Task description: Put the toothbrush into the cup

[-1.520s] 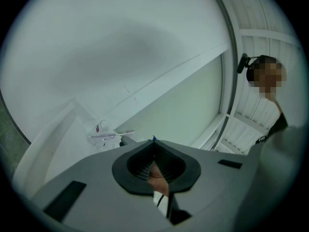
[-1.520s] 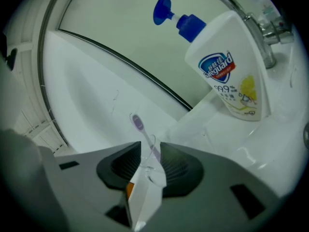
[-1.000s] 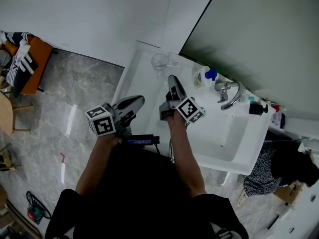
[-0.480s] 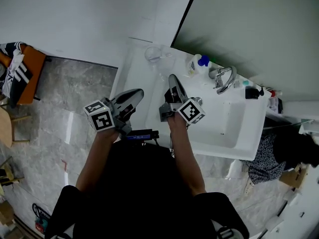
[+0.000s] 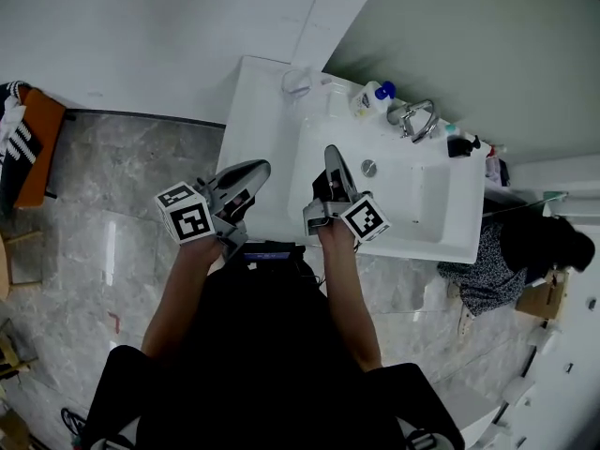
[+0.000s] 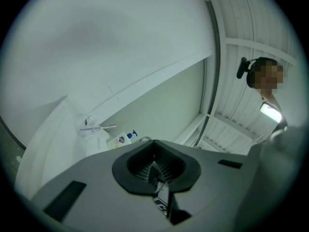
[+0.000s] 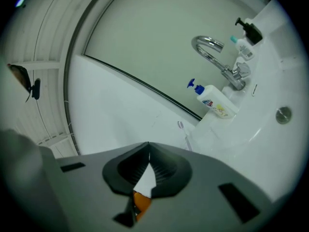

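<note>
A clear cup (image 5: 298, 82) stands at the back left corner of the white counter, beside the wall. The toothbrush (image 6: 99, 127) lies in it, slanting across its rim; its purple head (image 7: 180, 125) also shows in the right gripper view. My left gripper (image 5: 257, 169) hangs over the counter's left part, well short of the cup, jaws together and empty. My right gripper (image 5: 330, 154) is over the front left of the basin, its jaws closing to shut with nothing between them. Neither gripper touches the cup.
A white sink basin (image 5: 427, 216) with a drain (image 5: 368, 168) fills the counter's right. Behind it are a soap bottle with a blue pump (image 5: 372, 97), a chrome tap (image 5: 413, 118) and a black dispenser (image 5: 459, 143). A mirror rises behind; grey marble floor lies left.
Both grippers have drawn back from the cup toward the counter's front edge and risen. The right gripper's jaws have gone from open to shut. The toothbrush stays in the cup.
</note>
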Tool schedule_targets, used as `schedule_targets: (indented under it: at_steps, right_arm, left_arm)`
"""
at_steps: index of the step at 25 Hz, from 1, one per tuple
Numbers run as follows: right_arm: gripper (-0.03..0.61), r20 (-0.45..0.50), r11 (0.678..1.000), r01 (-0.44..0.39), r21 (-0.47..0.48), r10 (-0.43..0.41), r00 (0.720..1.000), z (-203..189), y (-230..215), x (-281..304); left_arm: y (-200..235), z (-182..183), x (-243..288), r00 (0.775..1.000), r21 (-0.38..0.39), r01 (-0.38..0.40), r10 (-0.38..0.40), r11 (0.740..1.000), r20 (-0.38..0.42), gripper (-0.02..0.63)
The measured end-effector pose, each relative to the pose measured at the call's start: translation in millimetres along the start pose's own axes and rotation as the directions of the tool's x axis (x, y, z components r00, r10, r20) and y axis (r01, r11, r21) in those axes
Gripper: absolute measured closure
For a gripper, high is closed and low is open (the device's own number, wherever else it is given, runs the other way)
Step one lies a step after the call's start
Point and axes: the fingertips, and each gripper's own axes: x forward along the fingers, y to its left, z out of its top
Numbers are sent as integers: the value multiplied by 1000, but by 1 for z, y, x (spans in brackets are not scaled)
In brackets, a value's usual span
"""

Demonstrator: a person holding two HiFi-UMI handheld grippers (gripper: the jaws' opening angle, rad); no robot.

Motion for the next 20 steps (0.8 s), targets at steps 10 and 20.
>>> schedule_targets:
  at_steps: [10, 20]
  right_arm:
    - [571, 89, 996, 8, -86, 0, 996, -6, 57, -62]
    - [571, 120, 993, -37, -112, 51, 991, 18, 85, -95]
  left_arm:
    - [-27, -23, -26, 991, -45, 126, -128, 991, -32, 604]
    - [-59, -37, -11, 983, -32, 180, -182, 983, -40, 604]
